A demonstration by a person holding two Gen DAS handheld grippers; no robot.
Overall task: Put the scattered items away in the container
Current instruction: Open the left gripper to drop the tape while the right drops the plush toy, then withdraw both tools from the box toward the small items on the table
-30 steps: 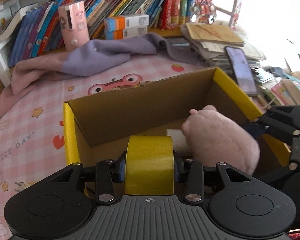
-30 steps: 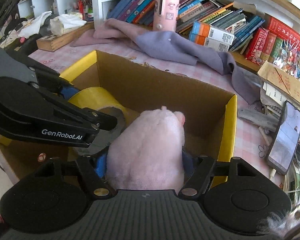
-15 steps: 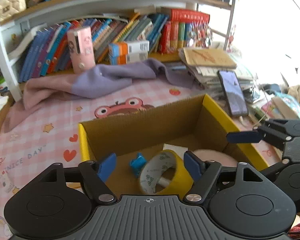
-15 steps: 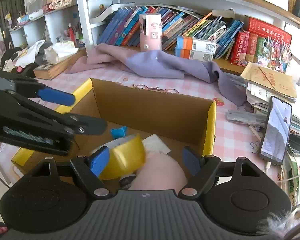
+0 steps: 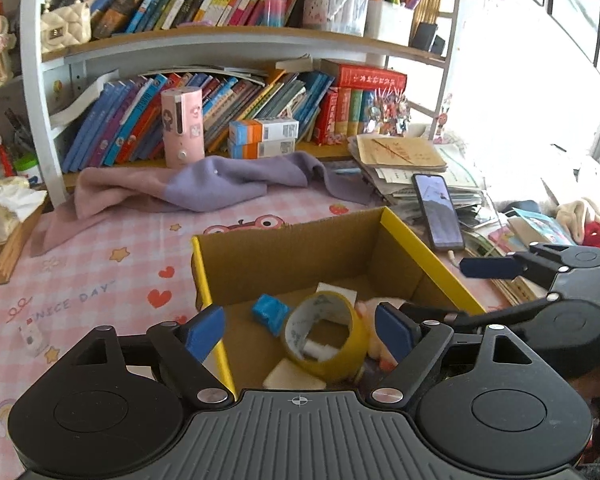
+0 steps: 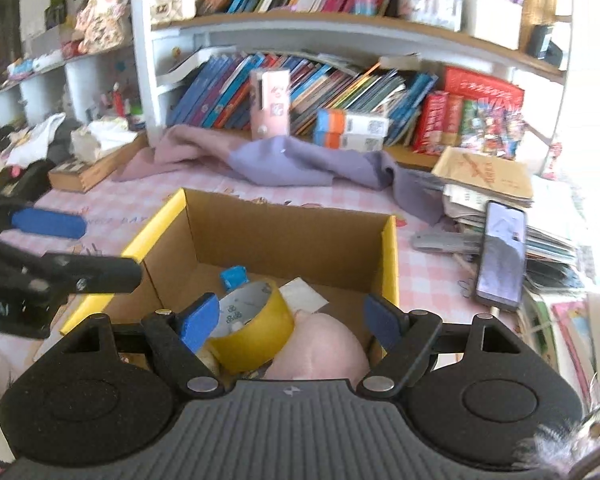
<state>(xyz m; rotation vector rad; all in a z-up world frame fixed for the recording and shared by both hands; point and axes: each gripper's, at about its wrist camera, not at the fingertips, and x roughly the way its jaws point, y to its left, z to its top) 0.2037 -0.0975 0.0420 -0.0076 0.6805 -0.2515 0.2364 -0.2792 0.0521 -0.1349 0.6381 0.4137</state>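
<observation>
A cardboard box with yellow flaps (image 5: 416, 240) (image 6: 390, 256) stands on the pink tablecloth. Inside lie a yellow tape roll (image 5: 332, 336) (image 6: 256, 332), a pink plush toy (image 6: 320, 352) (image 5: 376, 308), a small blue item (image 5: 270, 312) (image 6: 233, 276) and white pieces (image 5: 292, 378). My left gripper (image 5: 300, 332) is open and empty above the box's near side. My right gripper (image 6: 288, 320) is open and empty above the box. Each gripper shows in the other's view: the right one (image 5: 488, 268) at the right, the left one (image 6: 48, 222) at the left.
A purple-pink cloth (image 5: 204, 184) lies behind the box, before a bookshelf (image 5: 220, 40) with a pink holder (image 5: 182, 126). A phone (image 5: 438, 210) rests on a paper stack at the right. A small card (image 5: 32, 338) lies on the tablecloth at the left.
Both grippers opened and let the tape roll and the plush toy fall into the box, then rose and drew back from it.
</observation>
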